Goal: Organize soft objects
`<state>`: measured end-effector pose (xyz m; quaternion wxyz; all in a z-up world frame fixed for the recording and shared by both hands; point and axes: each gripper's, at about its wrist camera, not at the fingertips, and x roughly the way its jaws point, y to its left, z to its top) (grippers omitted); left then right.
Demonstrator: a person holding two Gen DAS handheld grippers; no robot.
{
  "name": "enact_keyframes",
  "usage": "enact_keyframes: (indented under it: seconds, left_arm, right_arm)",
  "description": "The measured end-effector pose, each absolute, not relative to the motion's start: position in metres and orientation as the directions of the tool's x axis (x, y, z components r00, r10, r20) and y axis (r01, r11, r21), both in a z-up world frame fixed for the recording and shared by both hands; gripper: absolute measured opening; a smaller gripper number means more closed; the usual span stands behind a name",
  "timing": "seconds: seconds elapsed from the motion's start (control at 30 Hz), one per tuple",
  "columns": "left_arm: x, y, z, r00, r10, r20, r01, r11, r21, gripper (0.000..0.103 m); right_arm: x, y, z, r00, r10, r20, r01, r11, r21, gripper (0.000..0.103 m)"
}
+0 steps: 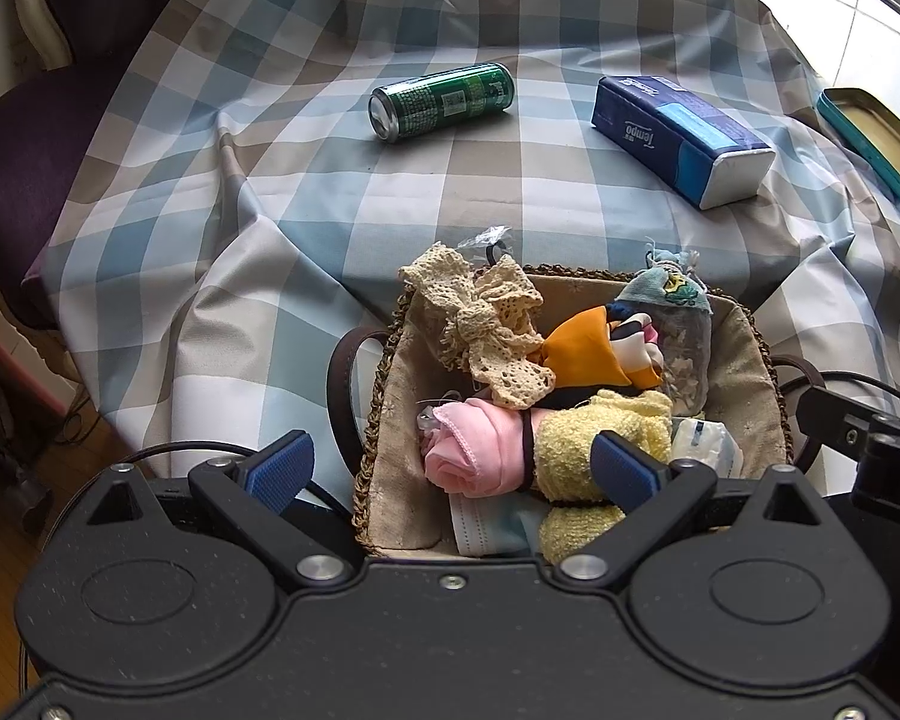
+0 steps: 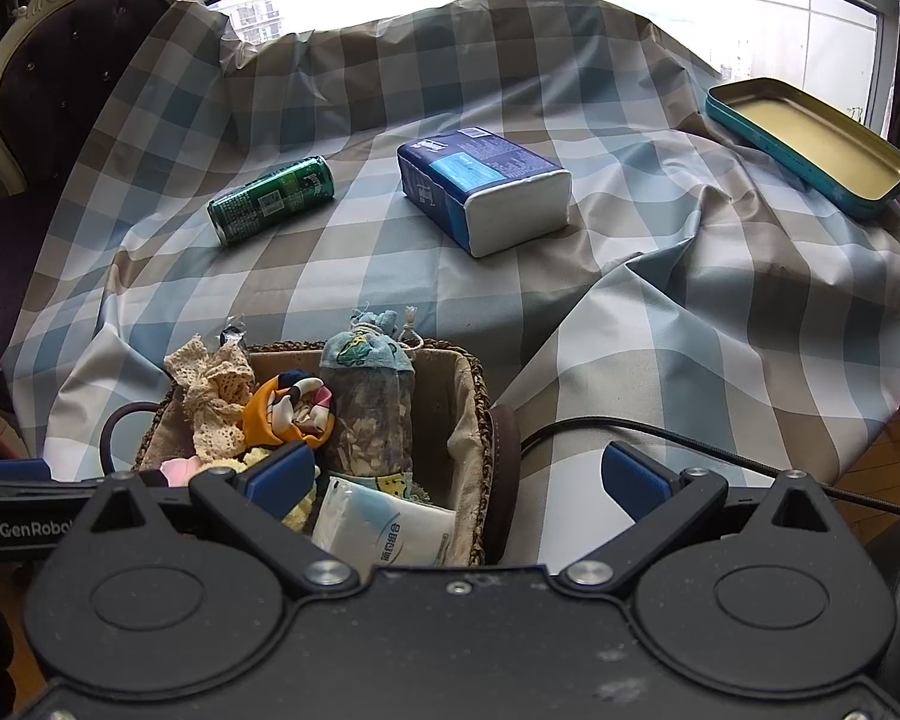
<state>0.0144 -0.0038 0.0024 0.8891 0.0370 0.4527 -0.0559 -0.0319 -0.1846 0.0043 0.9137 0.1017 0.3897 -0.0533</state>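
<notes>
Both grippers' jaws spread empty above the basket (image 1: 384, 420), seemingly clear of the soft items (image 1: 510, 414).

Face mask (image 1: 486, 531) mostly buried under pink cloth (image 1: 480, 450); tin (image 1: 882, 144) cut by edge.

Basket (image 1: 744, 360) is packed full, barely any gap inside. Past it you've got open surface (image 1: 426, 210), with just the can (image 1: 441, 101) and tissue pack (image 1: 681, 138) blocking the far side.
</notes>
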Motion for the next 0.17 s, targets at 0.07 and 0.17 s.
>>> enact_keyframes:
  seconds: [0.07, 0.17]
  left_arm:
    - [0.0147, -0.0041, 0.0024, 0.583, -0.066, -0.81, 0.134, 0.991, 0.015, 0.096]
    - [0.0153, -0.0047, 0.002, 0.58, -0.066, -0.812, 0.132, 0.991, 0.013, 0.096]
  right_arm:
    - [-0.032, -0.1852, 0.0042, 0.69, -0.016, -0.723, 0.176, 0.973, 0.147, 0.103]
    - [-0.0323, -0.185, 0.0042, 0.69, -0.014, -0.724, 0.175, 0.973, 0.148, 0.103]
